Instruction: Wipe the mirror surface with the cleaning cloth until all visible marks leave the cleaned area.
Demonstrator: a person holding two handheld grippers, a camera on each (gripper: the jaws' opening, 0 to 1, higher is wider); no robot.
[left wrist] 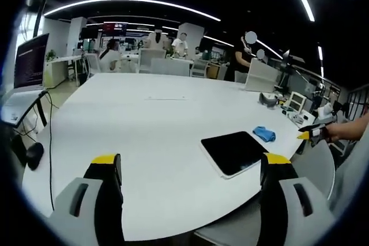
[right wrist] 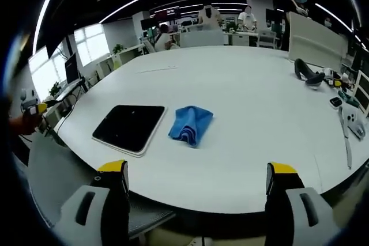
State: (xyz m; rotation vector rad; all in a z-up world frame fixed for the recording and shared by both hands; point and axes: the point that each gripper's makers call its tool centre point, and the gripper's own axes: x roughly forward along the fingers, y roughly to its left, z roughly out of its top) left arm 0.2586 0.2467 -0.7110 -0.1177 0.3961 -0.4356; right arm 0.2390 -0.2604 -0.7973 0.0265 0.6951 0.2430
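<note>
A dark rectangular mirror (left wrist: 233,152) (right wrist: 130,128) with a white rim lies flat near the white table's front edge. A crumpled blue cleaning cloth (left wrist: 264,133) (right wrist: 191,124) rests on the table just beside it, not touching any gripper. My left gripper (left wrist: 193,165) is open, its yellow-tipped jaws wide apart, hovering short of the table with the mirror ahead to the right. My right gripper (right wrist: 198,174) is open too, held in front of the table edge with the cloth straight ahead. The right gripper (left wrist: 311,135) also appears at the right of the left gripper view, held by a hand.
The large white table (left wrist: 155,119) (right wrist: 253,96) carries a dark curved object (right wrist: 307,74), white devices (right wrist: 350,120) and small items at its far right. A laptop (left wrist: 29,64) sits on a side desk with cables. Grey chairs (right wrist: 52,159) stand by the table edge. People sit in the background.
</note>
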